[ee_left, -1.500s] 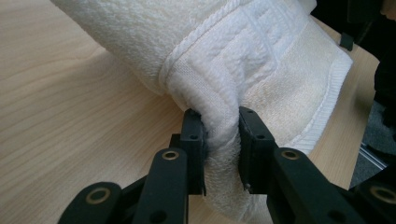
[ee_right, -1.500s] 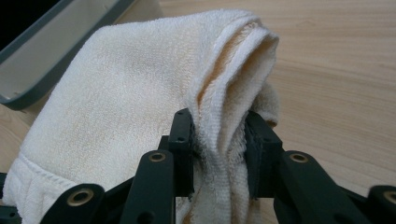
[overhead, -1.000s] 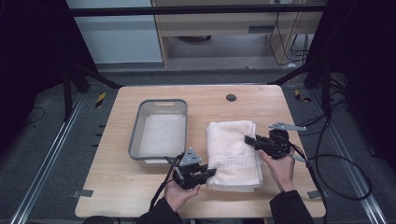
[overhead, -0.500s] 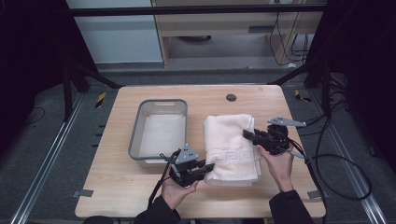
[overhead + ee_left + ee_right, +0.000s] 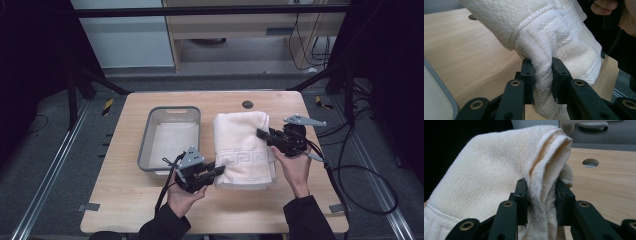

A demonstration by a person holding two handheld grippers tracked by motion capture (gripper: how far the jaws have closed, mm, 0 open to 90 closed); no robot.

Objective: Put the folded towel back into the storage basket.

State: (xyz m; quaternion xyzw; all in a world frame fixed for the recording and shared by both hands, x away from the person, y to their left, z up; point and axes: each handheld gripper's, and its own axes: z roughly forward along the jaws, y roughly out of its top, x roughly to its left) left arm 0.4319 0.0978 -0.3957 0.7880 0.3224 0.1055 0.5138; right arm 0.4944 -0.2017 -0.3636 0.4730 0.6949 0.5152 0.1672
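A folded cream towel (image 5: pixel 241 142) is lifted off the wooden table (image 5: pixel 120 200), held at two sides. My left gripper (image 5: pixel 220 169) is shut on the towel's near left edge; in the left gripper view the towel (image 5: pixel 549 37) bulges between the two black jaws of that gripper (image 5: pixel 542 75). My right gripper (image 5: pixel 261 134) is shut on the towel's right edge, about halfway along. The right gripper view shows several folded layers of the towel (image 5: pixel 499 170) pinched between that gripper's (image 5: pixel 541 197) jaws.
A grey plastic tub (image 5: pixel 145 150) stands on the table just left of the towel, with nothing in it. A round cable hole (image 5: pixel 247 104) sits near the table's far edge. Cables (image 5: pixel 360 170) trail off the right side. Dark frame legs flank the table.
Both grippers have risen with the towel, so the towel has lifted from the table. The grips have not changed.
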